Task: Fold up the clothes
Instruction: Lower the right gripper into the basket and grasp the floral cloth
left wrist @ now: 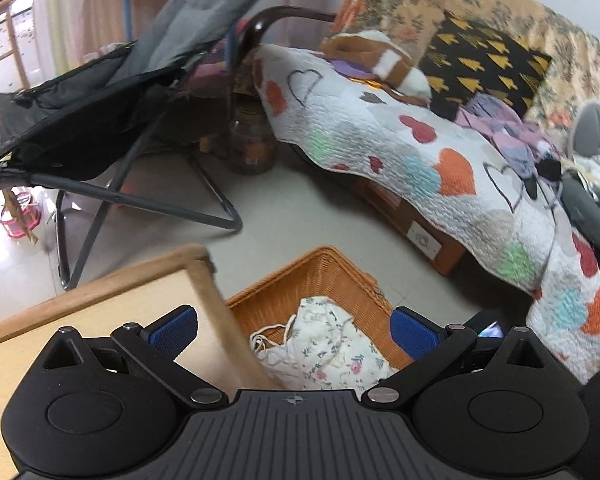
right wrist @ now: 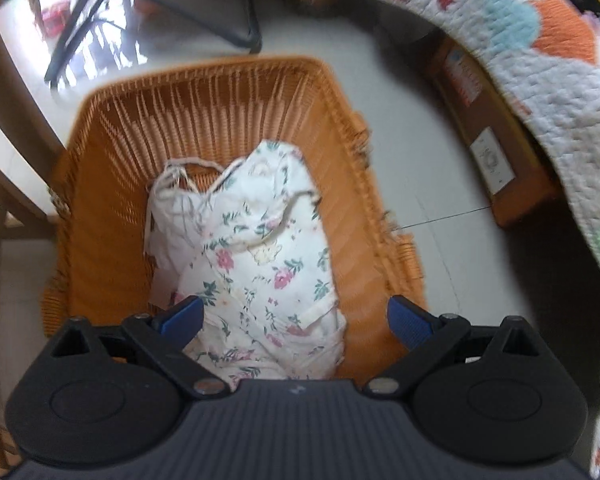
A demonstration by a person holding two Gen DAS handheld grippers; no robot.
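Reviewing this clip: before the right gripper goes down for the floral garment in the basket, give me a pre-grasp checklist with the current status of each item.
1. Right gripper open: ok, fingers spread wide.
2. Right gripper empty: ok, nothing between the fingers.
3. Right gripper aimed at the floral garment: ok, the cloth lies between and beyond the fingers.
4. Garment reachable in the orange basket: ok, nothing lies on it.
5. Left gripper open and empty: ok.
6. Wooden table free for folding: cannot tell, only a corner shows.

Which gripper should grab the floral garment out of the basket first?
Right. The right gripper hangs directly over the floral garment in the orange basket, jaws open. The left gripper sits farther back, partly over the wooden table.
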